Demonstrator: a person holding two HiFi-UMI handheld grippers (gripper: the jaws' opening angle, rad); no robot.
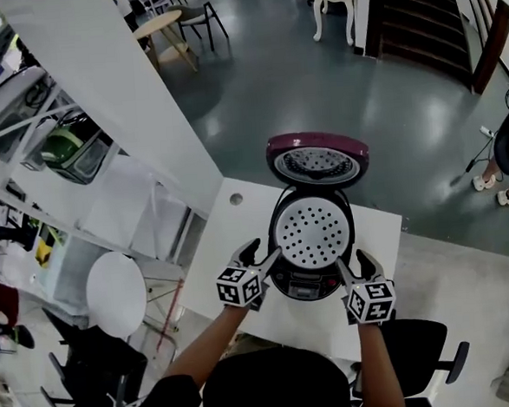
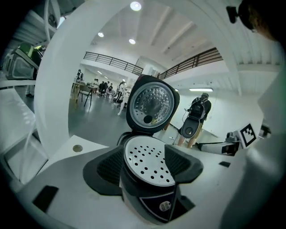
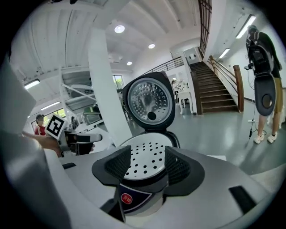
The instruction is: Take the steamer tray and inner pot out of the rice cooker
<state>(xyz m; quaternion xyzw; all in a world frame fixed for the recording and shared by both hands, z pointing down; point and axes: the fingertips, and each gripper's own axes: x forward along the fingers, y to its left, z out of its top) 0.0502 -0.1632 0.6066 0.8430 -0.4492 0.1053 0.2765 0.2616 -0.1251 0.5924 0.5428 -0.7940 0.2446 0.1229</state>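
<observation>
Left gripper (image 1: 260,254) and right gripper (image 1: 354,265): jaws spread, empty, flanking cooker (image 1: 308,283). Tray (image 1: 313,231) looks thin, light, stiff, probably slick. Pinch opposite rim edges.

Beneath the fingers (image 1: 251,251) lies a white table (image 1: 380,240); far beyond them, a dark wooden staircase (image 1: 415,13) and a round pale wooden table (image 1: 157,22).

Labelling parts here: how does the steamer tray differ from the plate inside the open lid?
The steamer tray lies flat in the rice cooker body; the inner plate stands raised in the open lid. The steamer tray is white with dark holes; the inner plate is grey metal, dimpled. Both are round.
</observation>
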